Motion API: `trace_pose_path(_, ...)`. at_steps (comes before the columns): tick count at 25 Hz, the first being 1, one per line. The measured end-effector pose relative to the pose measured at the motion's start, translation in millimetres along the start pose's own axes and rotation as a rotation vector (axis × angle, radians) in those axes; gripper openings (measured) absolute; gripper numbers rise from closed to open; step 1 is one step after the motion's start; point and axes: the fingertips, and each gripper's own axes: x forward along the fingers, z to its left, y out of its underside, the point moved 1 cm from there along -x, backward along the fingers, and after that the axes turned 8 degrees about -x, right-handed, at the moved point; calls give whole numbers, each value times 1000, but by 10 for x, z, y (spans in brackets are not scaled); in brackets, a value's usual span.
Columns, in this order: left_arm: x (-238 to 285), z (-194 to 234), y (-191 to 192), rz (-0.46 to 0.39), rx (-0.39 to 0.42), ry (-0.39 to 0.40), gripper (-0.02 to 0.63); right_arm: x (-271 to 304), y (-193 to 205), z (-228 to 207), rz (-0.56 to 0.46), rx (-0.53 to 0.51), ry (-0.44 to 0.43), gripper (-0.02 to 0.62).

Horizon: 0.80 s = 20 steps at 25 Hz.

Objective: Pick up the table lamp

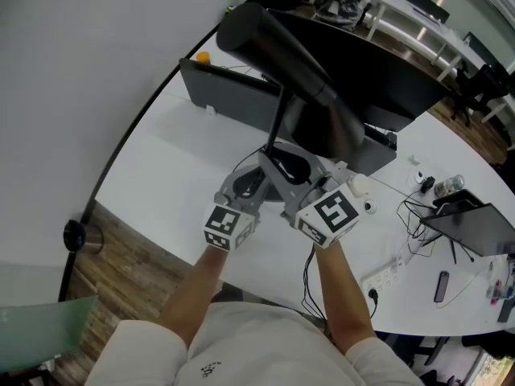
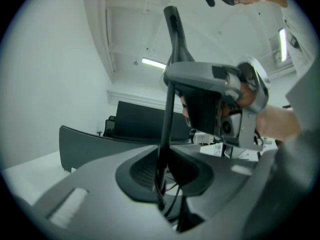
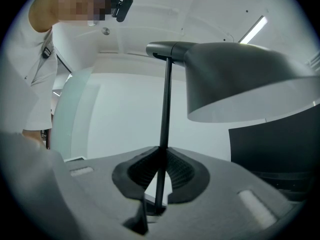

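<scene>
The table lamp has a dark cone shade (image 1: 278,43) on a thin black stem (image 1: 278,119). Both grippers hold that stem low down, above the white table (image 1: 161,175). My left gripper (image 1: 256,180) is closed round the stem (image 2: 166,134) and a thin black cable that runs along it. My right gripper (image 1: 299,185) is shut on the stem (image 3: 164,124) from the other side, with the shade (image 3: 240,84) hanging over it to the right. In the left gripper view the right gripper (image 2: 225,109) faces my left gripper (image 2: 162,186). The lamp's foot is hidden below the right gripper (image 3: 159,186).
A large black monitor (image 1: 386,87) stands right behind the lamp, with a dark low panel (image 1: 229,95) to its left. A power strip (image 1: 386,280), cables and a dark tablet (image 1: 475,223) lie at the right. A black cup (image 1: 76,236) sits off the table's left edge.
</scene>
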Motion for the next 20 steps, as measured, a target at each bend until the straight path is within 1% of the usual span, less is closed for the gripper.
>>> trace_pose_path(4,-23,-62,-67,0,19,5,55,-37,-81,-5,-10,13,6,37)
trace_pose_path(20,-107,-314,-361,-5,14,72,51,-159,-433,-17,-12,14,47,40)
